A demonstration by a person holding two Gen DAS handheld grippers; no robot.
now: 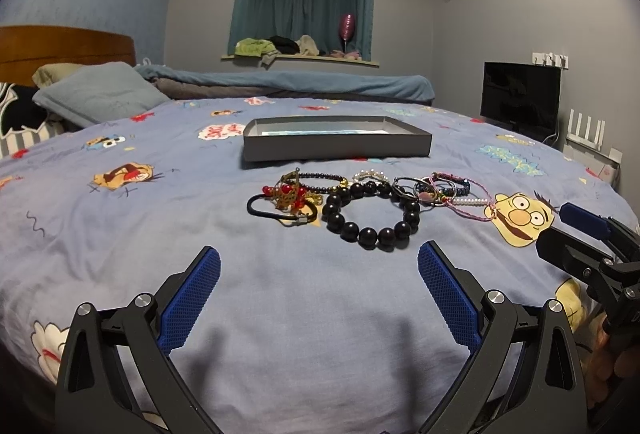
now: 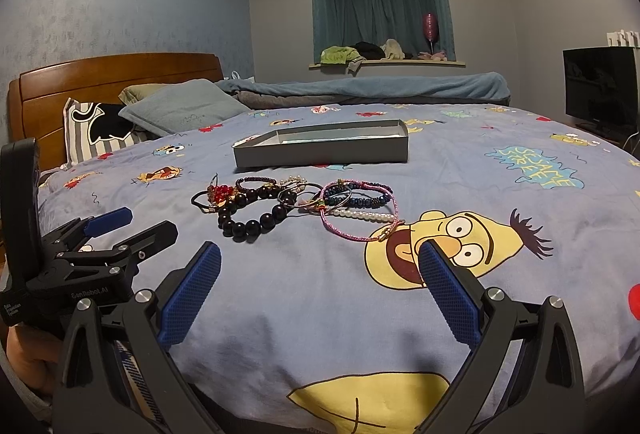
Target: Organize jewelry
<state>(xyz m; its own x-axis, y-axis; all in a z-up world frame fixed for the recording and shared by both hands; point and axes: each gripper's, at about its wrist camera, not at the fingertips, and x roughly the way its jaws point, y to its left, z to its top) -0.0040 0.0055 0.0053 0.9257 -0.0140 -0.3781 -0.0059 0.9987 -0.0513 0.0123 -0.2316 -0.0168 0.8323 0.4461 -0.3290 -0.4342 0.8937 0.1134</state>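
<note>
A pile of jewelry lies on the blue cartoon bedspread. It holds a black bead bracelet (image 1: pixel 370 213) (image 2: pixel 250 211), a red-bead hair tie (image 1: pixel 286 199) (image 2: pixel 214 195), a pink cord bracelet (image 1: pixel 466 207) (image 2: pixel 360 211) and a pearl strand (image 2: pixel 366 214). A shallow grey box (image 1: pixel 336 145) (image 2: pixel 322 149) stands open behind the pile. My left gripper (image 1: pixel 318 274) is open and empty, just short of the black beads; it also shows at the left of the right wrist view (image 2: pixel 132 224). My right gripper (image 2: pixel 320 270) is open and empty, near the pink cord.
Pillows (image 1: pixel 96 93) and a wooden headboard (image 2: pixel 116 77) are at the left. A folded blue blanket (image 1: pixel 288 79) lies along the far side. A dark monitor (image 1: pixel 520 95) stands at the right, past the bed's edge.
</note>
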